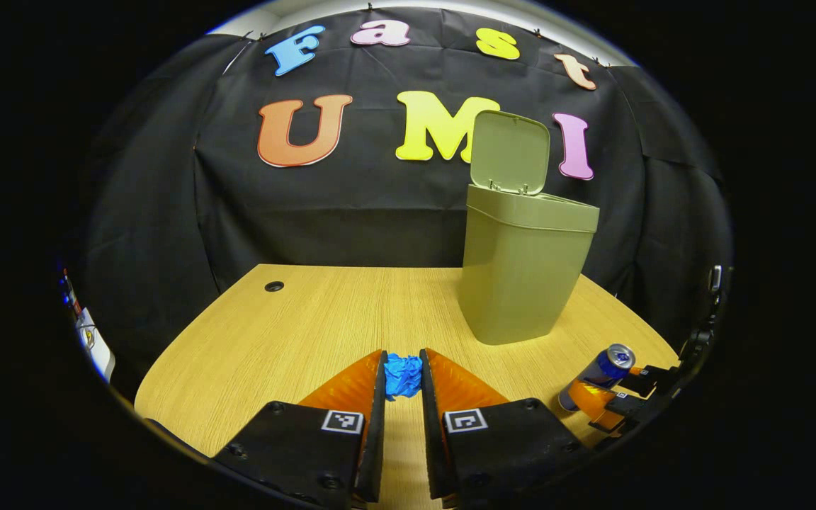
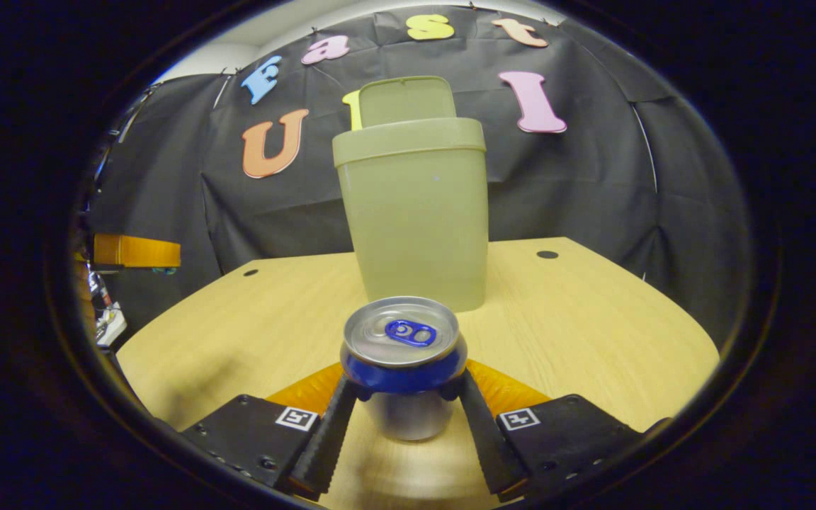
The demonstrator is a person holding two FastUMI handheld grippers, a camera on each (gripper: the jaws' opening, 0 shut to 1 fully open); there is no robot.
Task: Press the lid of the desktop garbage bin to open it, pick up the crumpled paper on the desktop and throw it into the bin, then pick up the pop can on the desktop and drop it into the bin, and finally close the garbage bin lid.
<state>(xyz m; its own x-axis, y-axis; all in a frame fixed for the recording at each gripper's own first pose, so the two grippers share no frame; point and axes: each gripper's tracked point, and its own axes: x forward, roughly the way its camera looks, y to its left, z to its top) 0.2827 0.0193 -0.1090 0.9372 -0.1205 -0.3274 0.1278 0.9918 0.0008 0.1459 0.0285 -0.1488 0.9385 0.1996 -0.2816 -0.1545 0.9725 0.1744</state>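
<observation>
An olive-green bin [image 1: 525,273] stands on the wooden desk [image 1: 295,333] with its lid [image 1: 509,152] swung up and open. A blue crumpled paper [image 1: 403,377] is pinched between the tips of my left gripper [image 1: 402,367], which is shut on it. In the right gripper view my right gripper [image 2: 402,388] is shut on a pop can [image 2: 402,347] with a silver top and blue band, in front of the bin [image 2: 415,212]. The left gripper view shows that can [image 1: 610,365] tilted at the desk's right edge, held by the right gripper [image 1: 603,397].
The desk top [image 2: 592,326] has small round cable holes [image 1: 274,286] [image 2: 547,254] near its back edge. Black cloth hangs behind and beside the desk. Part of the left gripper [image 2: 135,251] shows at the far left of the right gripper view.
</observation>
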